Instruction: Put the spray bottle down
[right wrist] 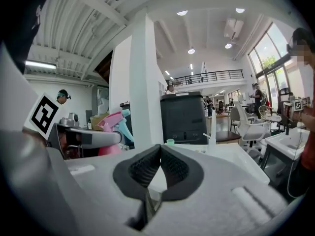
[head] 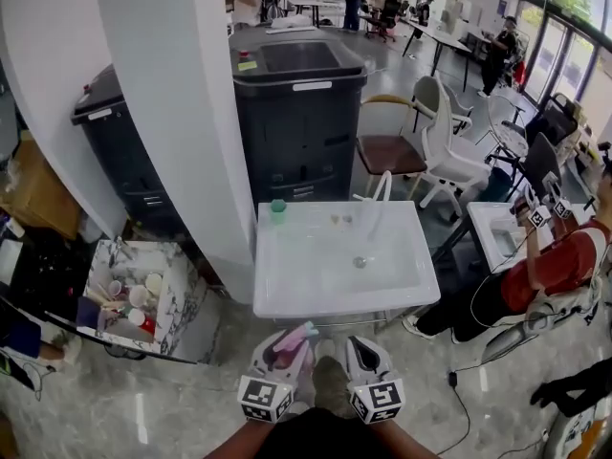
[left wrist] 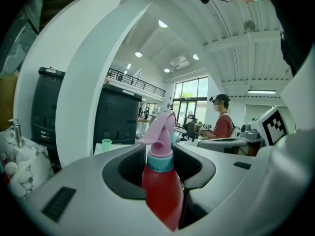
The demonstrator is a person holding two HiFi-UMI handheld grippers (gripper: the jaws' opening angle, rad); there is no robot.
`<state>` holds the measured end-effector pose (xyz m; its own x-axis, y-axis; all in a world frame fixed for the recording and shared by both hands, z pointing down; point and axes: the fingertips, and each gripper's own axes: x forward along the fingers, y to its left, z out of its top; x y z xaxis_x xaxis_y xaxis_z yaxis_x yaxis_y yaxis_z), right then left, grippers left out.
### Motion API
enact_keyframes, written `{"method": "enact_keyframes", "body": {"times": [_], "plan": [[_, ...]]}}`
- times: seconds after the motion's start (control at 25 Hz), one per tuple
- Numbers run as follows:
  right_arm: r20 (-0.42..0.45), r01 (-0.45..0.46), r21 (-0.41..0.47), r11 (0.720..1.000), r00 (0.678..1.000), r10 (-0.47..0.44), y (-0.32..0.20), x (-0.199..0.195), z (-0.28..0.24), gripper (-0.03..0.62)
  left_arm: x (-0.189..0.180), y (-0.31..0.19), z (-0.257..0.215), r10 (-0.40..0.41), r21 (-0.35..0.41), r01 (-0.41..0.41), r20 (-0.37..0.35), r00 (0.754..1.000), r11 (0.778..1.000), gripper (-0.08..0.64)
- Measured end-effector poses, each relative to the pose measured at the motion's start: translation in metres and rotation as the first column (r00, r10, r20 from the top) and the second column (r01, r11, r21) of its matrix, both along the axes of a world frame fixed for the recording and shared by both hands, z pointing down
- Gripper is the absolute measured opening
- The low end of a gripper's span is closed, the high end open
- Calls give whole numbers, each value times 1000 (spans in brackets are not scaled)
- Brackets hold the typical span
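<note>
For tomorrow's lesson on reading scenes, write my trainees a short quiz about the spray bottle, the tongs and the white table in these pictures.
1. Which tongs grip the spray bottle?
2. True or false: a green cup stands on the white table.
3. The bottle's spray head is: A pink, B black, C yellow.
Key: 1 the left tongs, shut on it; 2 true; 3 A.

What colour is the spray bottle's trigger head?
Pink trigger head; clearest in the left gripper view.
</note>
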<state>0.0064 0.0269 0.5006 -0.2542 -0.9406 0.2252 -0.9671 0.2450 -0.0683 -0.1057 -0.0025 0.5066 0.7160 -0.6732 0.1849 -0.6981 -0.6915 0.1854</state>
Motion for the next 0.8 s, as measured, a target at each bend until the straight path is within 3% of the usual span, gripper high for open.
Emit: {"method": "enact_keyframes", "body": {"times": [0.44,0.6,0.8], "plan": [[90,37,9,999,995,-37,-155,37,5,-2,30,-150,2,-65,15,65,-7,998,998,169],[126,107,3,994,986,-106,-206,46,10,-2,44,-210,7,-115,-16,115,7,993,993,169],[117,150,-6,989,982,-149,-261,63,19,-2,69,-280,24,-170,1,170,44,984,985,170]]}}
